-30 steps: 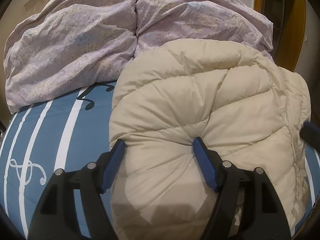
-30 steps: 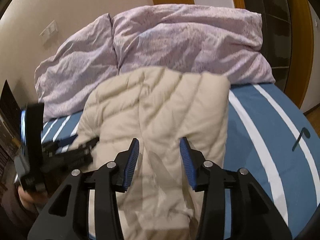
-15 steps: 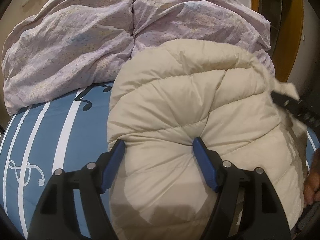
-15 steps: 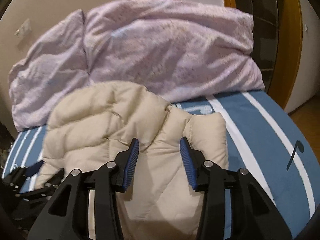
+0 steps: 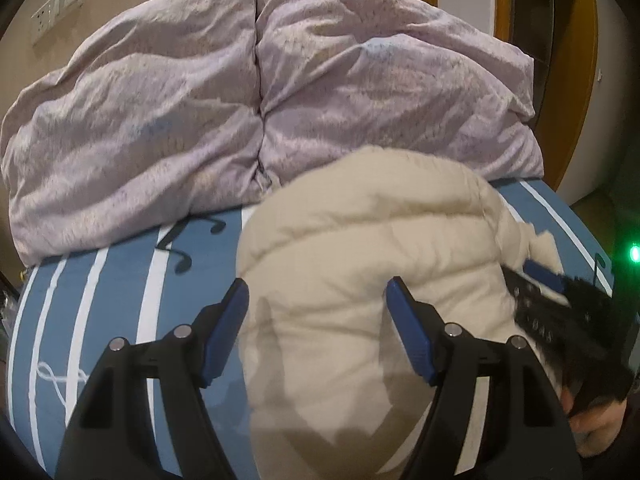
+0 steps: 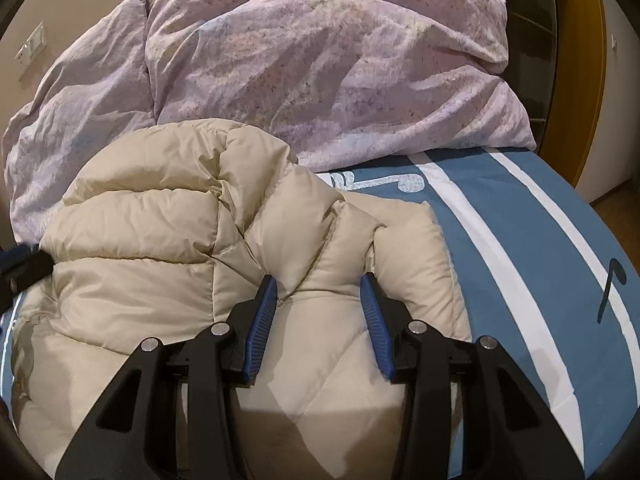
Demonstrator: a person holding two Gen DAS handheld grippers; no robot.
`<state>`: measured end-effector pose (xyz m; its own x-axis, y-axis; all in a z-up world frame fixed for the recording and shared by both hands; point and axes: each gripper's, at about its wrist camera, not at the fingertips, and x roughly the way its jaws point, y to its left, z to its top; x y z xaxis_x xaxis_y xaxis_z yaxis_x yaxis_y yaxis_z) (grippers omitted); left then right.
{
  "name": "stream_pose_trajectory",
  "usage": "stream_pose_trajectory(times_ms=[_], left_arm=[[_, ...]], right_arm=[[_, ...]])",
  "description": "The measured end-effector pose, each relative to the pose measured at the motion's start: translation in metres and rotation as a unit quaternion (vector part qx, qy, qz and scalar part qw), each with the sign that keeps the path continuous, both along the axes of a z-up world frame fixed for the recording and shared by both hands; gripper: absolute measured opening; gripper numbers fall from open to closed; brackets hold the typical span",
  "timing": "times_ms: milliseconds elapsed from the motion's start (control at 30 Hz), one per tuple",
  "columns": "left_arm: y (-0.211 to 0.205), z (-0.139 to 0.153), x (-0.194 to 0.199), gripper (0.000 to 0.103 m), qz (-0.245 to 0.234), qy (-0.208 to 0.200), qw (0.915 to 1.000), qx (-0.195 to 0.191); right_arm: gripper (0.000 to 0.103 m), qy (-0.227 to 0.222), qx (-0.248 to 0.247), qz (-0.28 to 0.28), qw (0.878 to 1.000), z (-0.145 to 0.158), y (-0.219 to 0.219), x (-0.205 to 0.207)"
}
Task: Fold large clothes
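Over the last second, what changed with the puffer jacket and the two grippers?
The right gripper swung rightward across the beige puffer jacket; the left gripper backed off slightly. Both stayed open, gripping nothing. The jacket stayed bundled on the blue striped bedspread, before the lilac duvet.

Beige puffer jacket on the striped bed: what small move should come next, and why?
Probably lower the right gripper and press the beige quilted puffer jacket flat. Both grippers are open and hold nothing, the left gripper over the jacket's near edge, and the folded bundle bulges high on the blue white-striped bedsheet.
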<state>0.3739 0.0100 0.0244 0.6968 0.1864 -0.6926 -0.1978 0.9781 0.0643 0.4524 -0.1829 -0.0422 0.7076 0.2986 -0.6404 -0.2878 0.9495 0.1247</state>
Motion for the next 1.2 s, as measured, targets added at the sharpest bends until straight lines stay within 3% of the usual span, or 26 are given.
stream_pose_trajectory(times_ms=[400, 1000, 1200], left_arm=[[-0.005, -0.038, 0.023, 0.074, 0.0, -0.005, 0.9997, 0.025], [0.005, -0.063, 0.027, 0.079, 0.0, -0.026, 0.9996, -0.01], [0.004, -0.067, 0.028, 0.08, 0.002, -0.025, 0.9997, -0.006]], right_arm=[[0.046, 0.003, 0.01, 0.0, 1.0, -0.004, -0.001, 0.003], [0.047, 0.004, 0.012, 0.001, 1.0, -0.004, -0.002, 0.005], [0.048, 0.01, 0.021, 0.004, 1.0, -0.007, -0.003, 0.009]])
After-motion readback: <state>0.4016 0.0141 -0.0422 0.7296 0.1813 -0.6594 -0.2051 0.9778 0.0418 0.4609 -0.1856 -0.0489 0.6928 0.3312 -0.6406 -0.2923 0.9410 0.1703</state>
